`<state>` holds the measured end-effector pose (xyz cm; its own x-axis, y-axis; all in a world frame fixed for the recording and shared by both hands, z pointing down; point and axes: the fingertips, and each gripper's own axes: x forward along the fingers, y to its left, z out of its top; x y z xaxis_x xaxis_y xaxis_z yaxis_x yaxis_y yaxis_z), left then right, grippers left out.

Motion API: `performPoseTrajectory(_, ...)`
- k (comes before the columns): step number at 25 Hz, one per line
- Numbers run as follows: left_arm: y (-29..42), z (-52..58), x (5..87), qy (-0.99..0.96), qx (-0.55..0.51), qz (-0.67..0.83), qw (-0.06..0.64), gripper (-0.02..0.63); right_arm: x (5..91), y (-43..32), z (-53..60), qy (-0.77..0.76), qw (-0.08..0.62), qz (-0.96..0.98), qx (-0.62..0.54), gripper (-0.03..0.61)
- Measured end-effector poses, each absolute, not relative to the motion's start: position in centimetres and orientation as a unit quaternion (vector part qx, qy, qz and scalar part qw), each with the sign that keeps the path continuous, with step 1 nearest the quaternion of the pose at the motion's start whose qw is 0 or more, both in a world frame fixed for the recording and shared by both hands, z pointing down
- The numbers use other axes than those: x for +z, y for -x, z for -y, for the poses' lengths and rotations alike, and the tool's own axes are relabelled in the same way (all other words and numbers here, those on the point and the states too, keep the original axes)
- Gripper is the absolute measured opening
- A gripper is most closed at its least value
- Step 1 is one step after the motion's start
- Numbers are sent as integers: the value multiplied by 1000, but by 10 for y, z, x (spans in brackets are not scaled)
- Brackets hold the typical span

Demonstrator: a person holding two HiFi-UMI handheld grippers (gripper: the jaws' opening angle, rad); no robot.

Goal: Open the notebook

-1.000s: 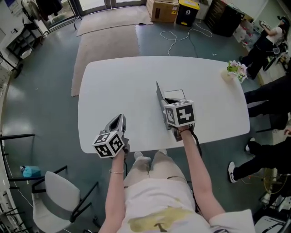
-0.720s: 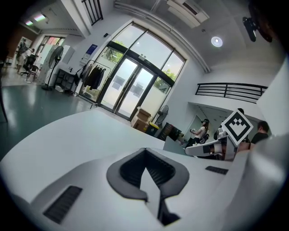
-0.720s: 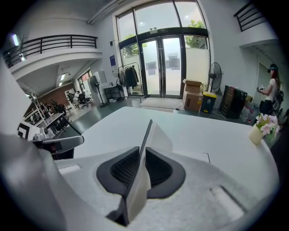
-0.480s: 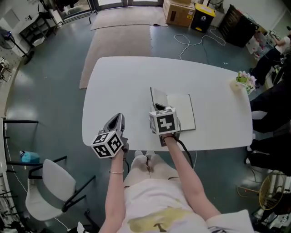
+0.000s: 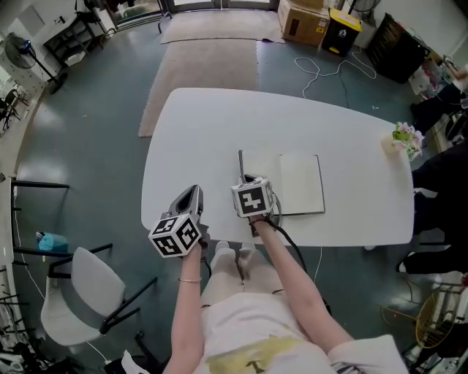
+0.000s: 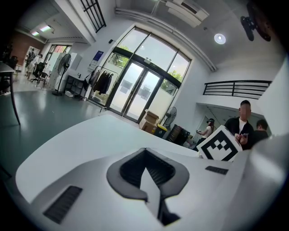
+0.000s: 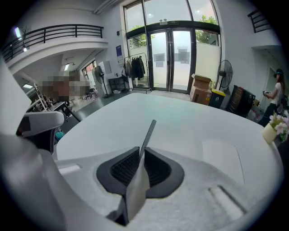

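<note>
The notebook (image 5: 301, 184) lies open on the white table (image 5: 205, 131), its pale page flat to the right. Its grey cover (image 5: 240, 164) stands nearly upright at the left side. My right gripper (image 5: 246, 180) is shut on that cover near the table's front edge. In the right gripper view the cover (image 7: 147, 134) runs edge-on between the dark pads (image 7: 124, 168), with my right gripper (image 7: 142, 155) clamped on it and the flat page (image 7: 220, 155) to the right. My left gripper (image 5: 194, 191) hovers at the front edge, left of the notebook, shut and holding nothing (image 6: 144, 155).
A small vase of flowers (image 5: 404, 139) stands at the table's right end. A grey chair (image 5: 80, 292) sits on the floor at the front left. Boxes (image 5: 303, 18), cables and a rug (image 5: 197, 66) lie beyond the table. People stand at the far right.
My right gripper has moved left and down with the cover, swinging it over past the spine; the inner page now lies exposed. The left gripper has shifted only slightly.
</note>
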<state>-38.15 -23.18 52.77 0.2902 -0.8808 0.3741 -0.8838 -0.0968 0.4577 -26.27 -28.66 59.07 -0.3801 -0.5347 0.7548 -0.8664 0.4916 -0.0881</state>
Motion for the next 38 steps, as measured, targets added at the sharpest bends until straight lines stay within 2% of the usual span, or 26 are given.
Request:
performPoseTrajectory(18, 407, 253, 549, -773, 48, 542, 326, 0, 639, 284, 295, -477, 361, 753, 274, 43)
performPoseTrajectory(24, 392, 256, 553, -798, 61, 506, 322, -1, 638, 278, 292, -488, 307, 759, 303, 55)
performPoseTrajectory(34, 347, 271, 536, -840, 62, 454, 290, -2, 568, 239, 296, -487, 133, 814, 287, 44)
performPoseTrajectory(38, 326, 279, 516, -854, 49, 442, 268, -2, 536, 213, 297, -487, 90, 829, 261, 40)
